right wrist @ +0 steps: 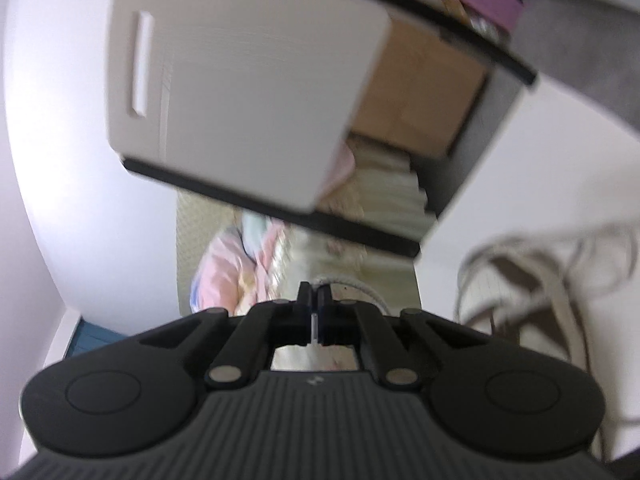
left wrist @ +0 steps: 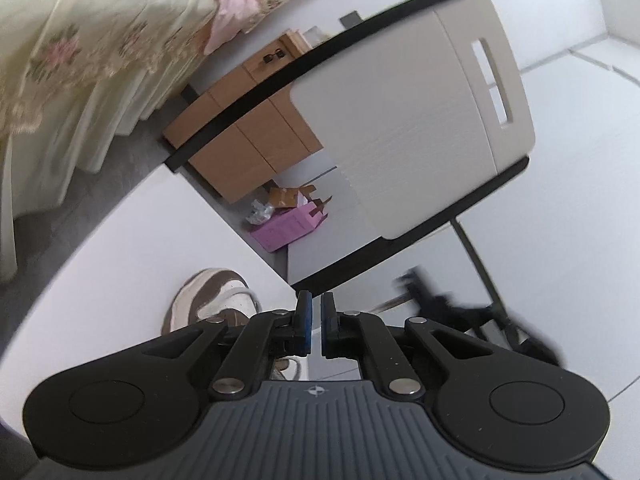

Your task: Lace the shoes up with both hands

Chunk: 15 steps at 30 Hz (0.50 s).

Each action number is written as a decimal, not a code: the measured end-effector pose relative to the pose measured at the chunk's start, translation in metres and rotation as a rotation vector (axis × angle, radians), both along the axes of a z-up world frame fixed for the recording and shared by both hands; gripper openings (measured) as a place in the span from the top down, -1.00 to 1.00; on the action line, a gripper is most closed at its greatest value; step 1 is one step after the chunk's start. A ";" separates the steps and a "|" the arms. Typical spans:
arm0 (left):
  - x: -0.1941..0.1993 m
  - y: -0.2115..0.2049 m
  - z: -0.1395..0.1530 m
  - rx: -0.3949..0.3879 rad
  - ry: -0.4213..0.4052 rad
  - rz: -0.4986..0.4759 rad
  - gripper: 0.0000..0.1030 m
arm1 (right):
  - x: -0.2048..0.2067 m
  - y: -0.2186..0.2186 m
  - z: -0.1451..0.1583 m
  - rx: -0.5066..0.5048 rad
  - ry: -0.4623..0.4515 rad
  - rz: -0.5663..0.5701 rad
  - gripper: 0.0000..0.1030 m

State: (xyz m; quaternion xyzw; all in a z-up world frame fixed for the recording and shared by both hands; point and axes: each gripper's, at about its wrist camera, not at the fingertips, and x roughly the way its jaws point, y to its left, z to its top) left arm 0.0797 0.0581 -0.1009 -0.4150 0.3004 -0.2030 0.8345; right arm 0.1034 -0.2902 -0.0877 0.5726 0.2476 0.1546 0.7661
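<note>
- The left gripper (left wrist: 316, 300) stood nearly closed, a narrow gap between its blue pads, nothing visibly between them.
- The right gripper (right wrist: 316, 292) was closed; whether it pinched a lace was unclear.
- The shoe (left wrist: 212, 296) lay on the white table (left wrist: 120, 232), just left of and under the left gripper.
- Its laces (right wrist: 592, 256) looked soft and limp, best pinched near their ends.

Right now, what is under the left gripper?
Under the left gripper, a brown-and-white shoe lies on the white table. The gripper's body covers the shoe's near part, so its laces cannot be seen.
</note>
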 end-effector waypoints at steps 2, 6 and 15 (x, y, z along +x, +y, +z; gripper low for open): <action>0.000 -0.003 0.000 0.020 -0.005 -0.013 0.92 | -0.001 -0.015 0.016 -0.002 -0.029 -0.034 0.94; 0.000 -0.010 -0.001 0.068 0.001 -0.024 0.92 | -0.008 -0.043 0.048 -0.024 -0.087 -0.105 0.94; -0.001 -0.024 0.003 0.228 -0.005 -0.053 0.92 | -0.042 -0.102 0.092 -0.172 -0.119 -0.277 0.94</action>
